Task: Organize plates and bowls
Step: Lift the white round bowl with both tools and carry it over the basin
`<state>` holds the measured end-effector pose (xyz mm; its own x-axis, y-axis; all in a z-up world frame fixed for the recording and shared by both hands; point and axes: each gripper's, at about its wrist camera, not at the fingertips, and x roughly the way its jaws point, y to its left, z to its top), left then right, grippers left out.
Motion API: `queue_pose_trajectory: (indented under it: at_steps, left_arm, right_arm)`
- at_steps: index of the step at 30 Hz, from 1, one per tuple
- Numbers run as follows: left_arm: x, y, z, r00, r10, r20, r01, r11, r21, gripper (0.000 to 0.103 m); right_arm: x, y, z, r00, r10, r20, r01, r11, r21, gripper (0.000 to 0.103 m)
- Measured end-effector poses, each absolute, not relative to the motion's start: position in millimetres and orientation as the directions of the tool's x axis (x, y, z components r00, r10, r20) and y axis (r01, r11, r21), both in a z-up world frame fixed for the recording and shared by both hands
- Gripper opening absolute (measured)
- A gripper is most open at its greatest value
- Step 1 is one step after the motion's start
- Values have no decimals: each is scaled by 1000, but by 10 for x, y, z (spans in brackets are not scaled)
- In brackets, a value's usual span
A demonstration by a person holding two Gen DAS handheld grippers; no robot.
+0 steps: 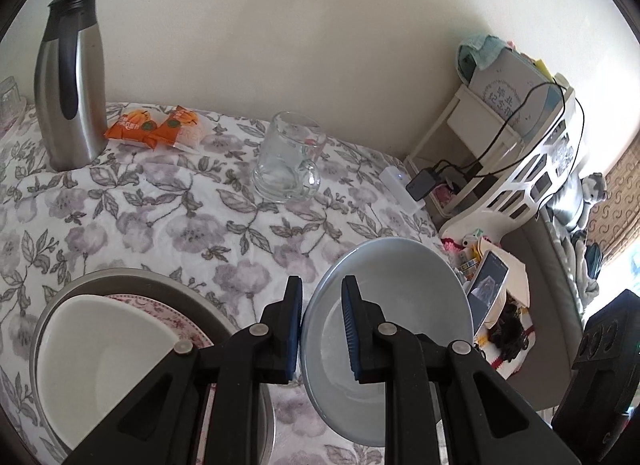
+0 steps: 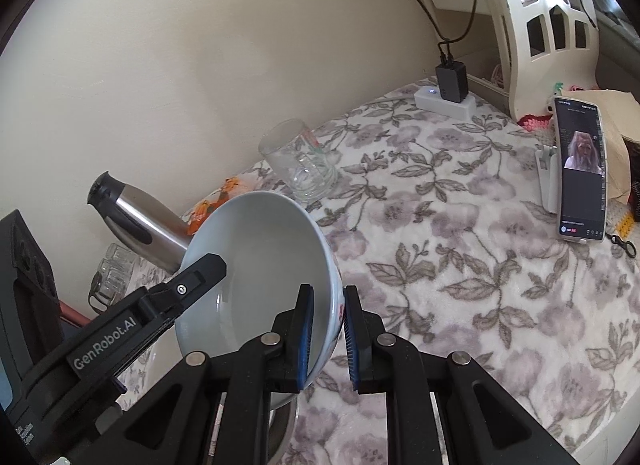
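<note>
A pale blue-grey bowl (image 2: 260, 265), glossy and empty, is seen tilted in the lower centre of both views, above the floral cloth (image 2: 460, 285). Its rim is clamped on both sides: the left gripper (image 1: 322, 329) and the right gripper (image 2: 326, 335) are each narrowed onto the bowl wall. A white bowl (image 1: 96, 353) on a patterned plate (image 1: 188, 325) is seen lower left.

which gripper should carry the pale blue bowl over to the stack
Either could, since both grip it: the left gripper and the right gripper each straddle the pale blue bowl's rim. I'd lean left, because the stack with the white bowl sits directly beside it.
</note>
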<state>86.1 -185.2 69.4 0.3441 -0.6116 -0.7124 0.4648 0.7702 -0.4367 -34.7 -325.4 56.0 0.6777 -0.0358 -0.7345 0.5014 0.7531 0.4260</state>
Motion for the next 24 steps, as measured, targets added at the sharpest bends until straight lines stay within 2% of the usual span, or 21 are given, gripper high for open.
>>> queue_pose_trajectory:
  at_steps: [24]
  left_arm:
    - [1031,-934,865,408,-597,-690,342,801,-491,21]
  right_arm:
    - [-51,-2497,696,692,52,-720,401,801,445,16]
